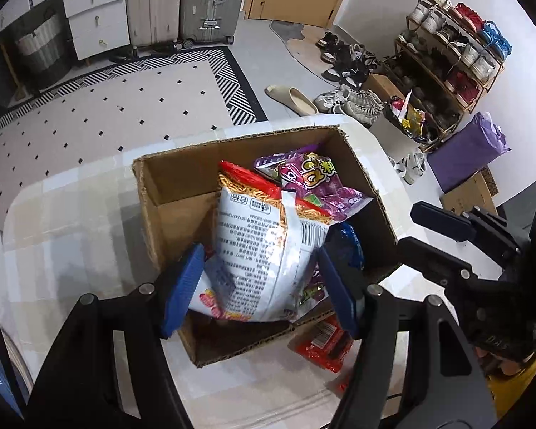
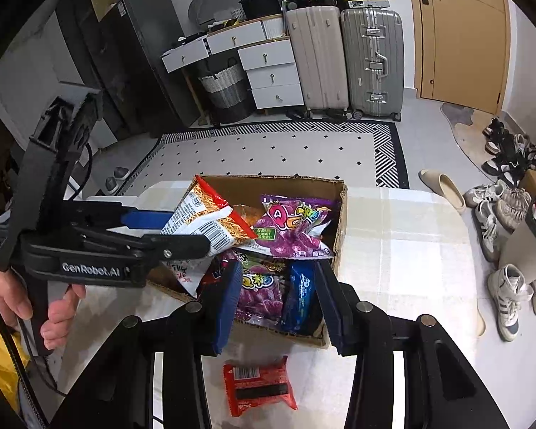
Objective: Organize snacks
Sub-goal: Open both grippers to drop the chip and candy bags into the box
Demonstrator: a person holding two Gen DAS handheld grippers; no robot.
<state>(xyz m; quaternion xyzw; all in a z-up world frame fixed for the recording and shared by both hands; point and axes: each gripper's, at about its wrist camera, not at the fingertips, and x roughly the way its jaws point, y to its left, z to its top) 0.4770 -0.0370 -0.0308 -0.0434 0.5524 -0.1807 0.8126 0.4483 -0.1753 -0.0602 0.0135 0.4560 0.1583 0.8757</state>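
Observation:
An open cardboard box (image 1: 232, 139) (image 2: 268, 178) stands on the table with several snack packs in it. A white and red noodle snack bag (image 1: 264, 236) (image 2: 203, 214) leans upright in the box. My left gripper (image 1: 260, 286) (image 2: 185, 230) stands open around the bag's lower part, blue pads close on either side. A purple candy bag (image 1: 321, 186) (image 2: 289, 228) and a blue packet (image 2: 300, 296) lie in the box. My right gripper (image 2: 278, 304) (image 1: 411, 228) hovers open over the box's near edge and holds nothing. A red packet (image 2: 259, 386) (image 1: 325, 343) lies on the table in front of the box.
The table (image 2: 411, 250) has a pale checked cloth. A person's hand (image 2: 53, 314) holds the left gripper's handle. On the floor beyond are a dotted rug (image 2: 285, 150), suitcases (image 2: 371, 60), scattered shoes (image 2: 503, 200), a shoe rack (image 1: 453, 57) and a full waste bin (image 1: 407, 121).

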